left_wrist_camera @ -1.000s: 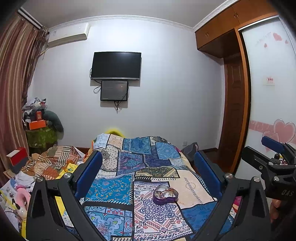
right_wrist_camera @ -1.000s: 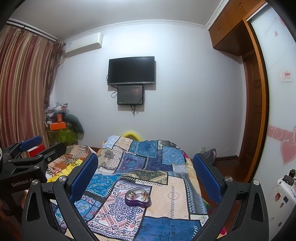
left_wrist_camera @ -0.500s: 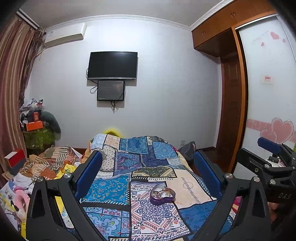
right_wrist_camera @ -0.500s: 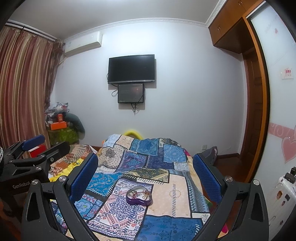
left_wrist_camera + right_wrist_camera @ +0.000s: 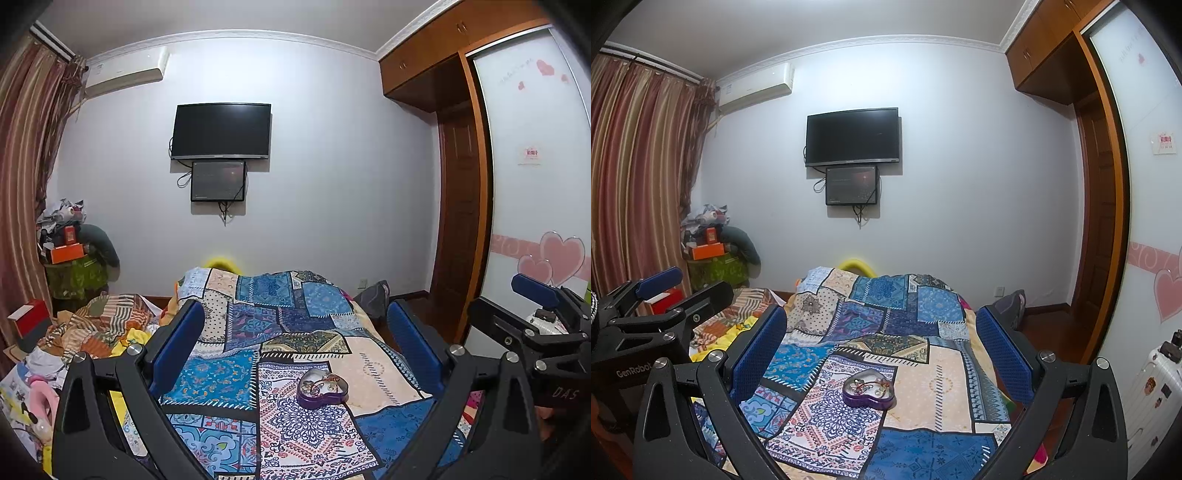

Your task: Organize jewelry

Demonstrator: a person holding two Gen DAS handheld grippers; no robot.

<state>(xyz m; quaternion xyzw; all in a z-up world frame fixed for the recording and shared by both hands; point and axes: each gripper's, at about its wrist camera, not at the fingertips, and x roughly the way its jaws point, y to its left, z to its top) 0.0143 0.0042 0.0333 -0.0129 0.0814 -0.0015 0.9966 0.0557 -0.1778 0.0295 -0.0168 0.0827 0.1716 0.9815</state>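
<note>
A purple heart-shaped jewelry tin (image 5: pixel 322 388) sits open-topped on a patchwork quilt (image 5: pixel 280 332), slightly right of center in the lower part of the left wrist view and just left of center low in the right wrist view (image 5: pixel 870 390). It lies flat, with tangled jewelry pieces (image 5: pixel 868 386) heaped inside; the individual pieces are too small to tell apart. In the left wrist view the heart's two lobes face the upper right of the frame and its broad axis runs roughly left to right; in the right wrist view the lobes face right and slightly up, with the narrower end toward the left. The left gripper (image 5: pixel 295 350) has its jaws spread wide and holds nothing, and the tin shows in the gap between the blue pads (image 5: pixel 177 343), apart from both. The right gripper (image 5: pixel 881 350) is likewise spread wide with nothing in it, the tin lying between its blue pads (image 5: pixel 757 354) without contact. Each gripper appears at the side of the other's view: the right one at the right edge of the left wrist frame (image 5: pixel 535 332), the left one at the left edge of the right wrist frame (image 5: pixel 646 314). Bare quilt surrounds the tin on every side. The quilt's right edge drops toward a dark wooden floor (image 5: pixel 1052 332). A rumpled striped blanket (image 5: pixel 99 325) lies at the left. A wall-mounted television (image 5: pixel 221 131) hangs at the upper center.
</note>
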